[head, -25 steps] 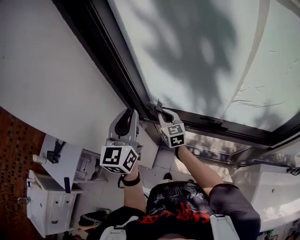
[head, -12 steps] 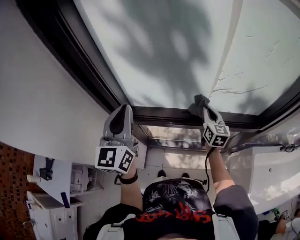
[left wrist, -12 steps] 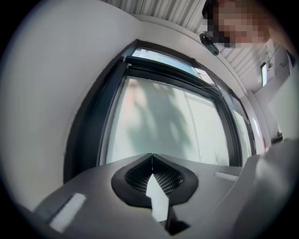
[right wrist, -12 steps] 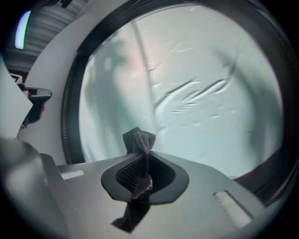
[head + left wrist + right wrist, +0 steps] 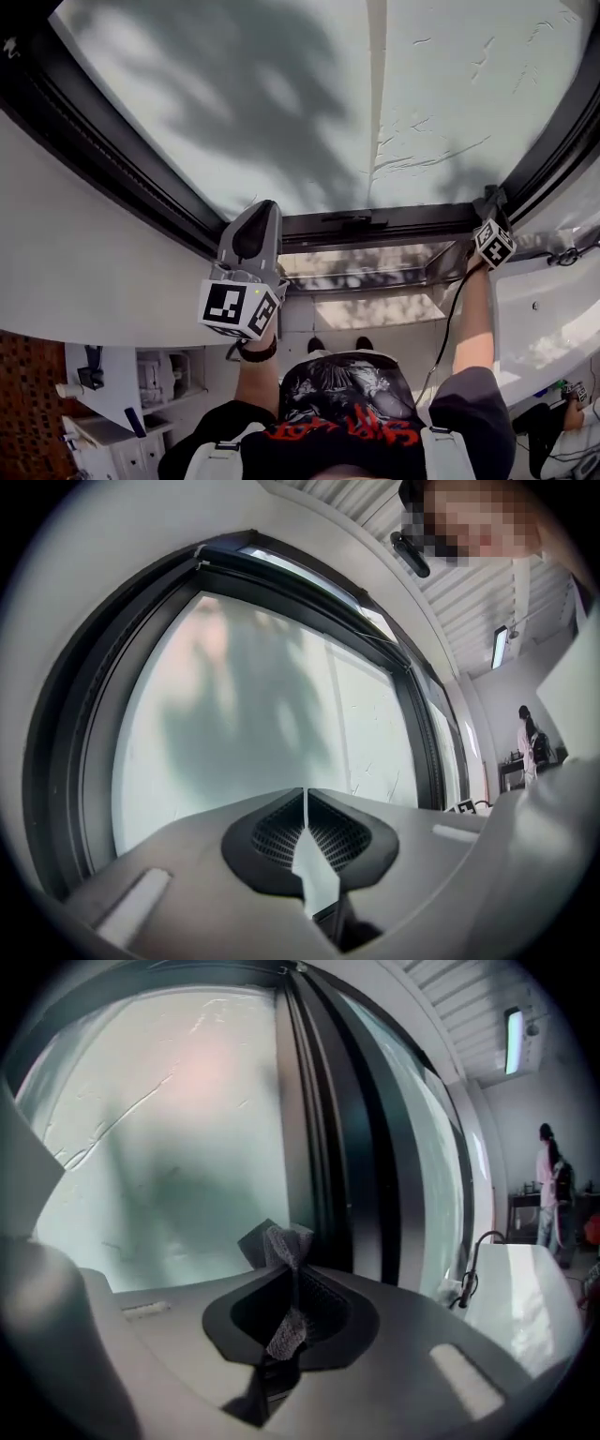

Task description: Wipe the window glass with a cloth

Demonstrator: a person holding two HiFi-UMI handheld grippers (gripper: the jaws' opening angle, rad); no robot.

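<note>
Frosted window glass (image 5: 309, 103) fills a dark frame (image 5: 375, 225). The right gripper (image 5: 291, 1274) pinches the grey cloth (image 5: 279, 1241) lengthwise, its tip pointing at the frame's right corner, further right than before. The left gripper (image 5: 305, 794) has its jaws together, empty.

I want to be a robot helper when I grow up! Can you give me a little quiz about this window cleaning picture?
1. True or false: the left gripper is holding the cloth.
2. Where is the right gripper? A: by the dark window frame. B: mid-glass. C: on the floor.
3. Fill in: the cloth is ___ in colour.
Key: 1 false, its jaws are shut and empty. 2 A. 3 grey.
</note>
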